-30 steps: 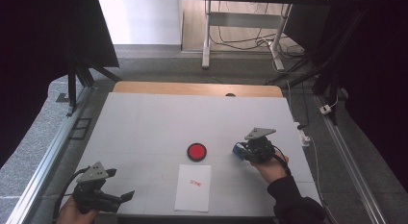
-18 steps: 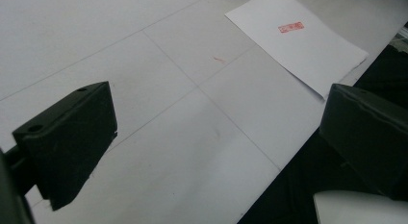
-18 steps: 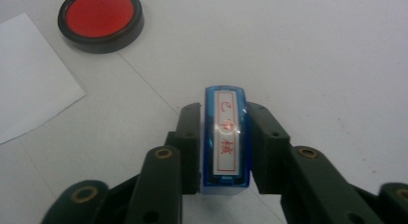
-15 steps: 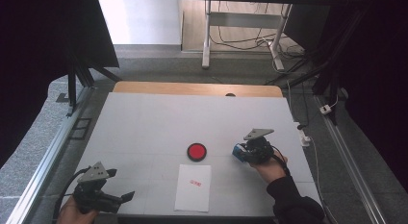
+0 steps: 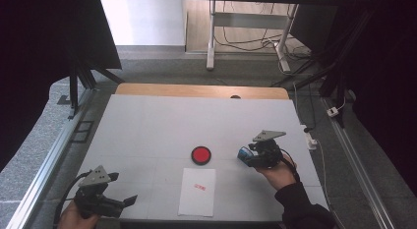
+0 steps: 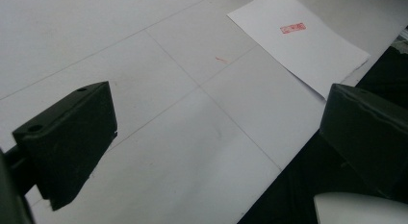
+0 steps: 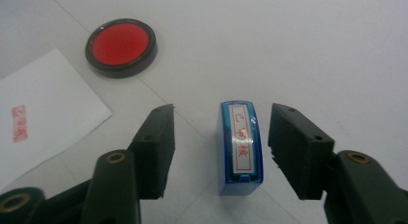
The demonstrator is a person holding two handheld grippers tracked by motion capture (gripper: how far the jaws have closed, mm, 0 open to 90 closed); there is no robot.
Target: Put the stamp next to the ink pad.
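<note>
The blue stamp (image 7: 240, 148) standing on the table (image 7: 337, 51) carries a white label on its top with three red characters in a column inside a red frame; the first looks like 已, the others are too blurred to read. The white sheet of paper (image 7: 43, 113) bears a small red framed imprint (image 7: 19, 123) whose characters are illegible.

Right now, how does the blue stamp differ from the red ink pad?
The blue stamp is a narrow rectangular block; the red ink pad is a flat round disc in a black rim. The stamp stands between the right tool's open jaws, which have just been opening, pads clear of it; the ink pad lies beyond, by the paper's corner. Both rest on the white table.
</note>
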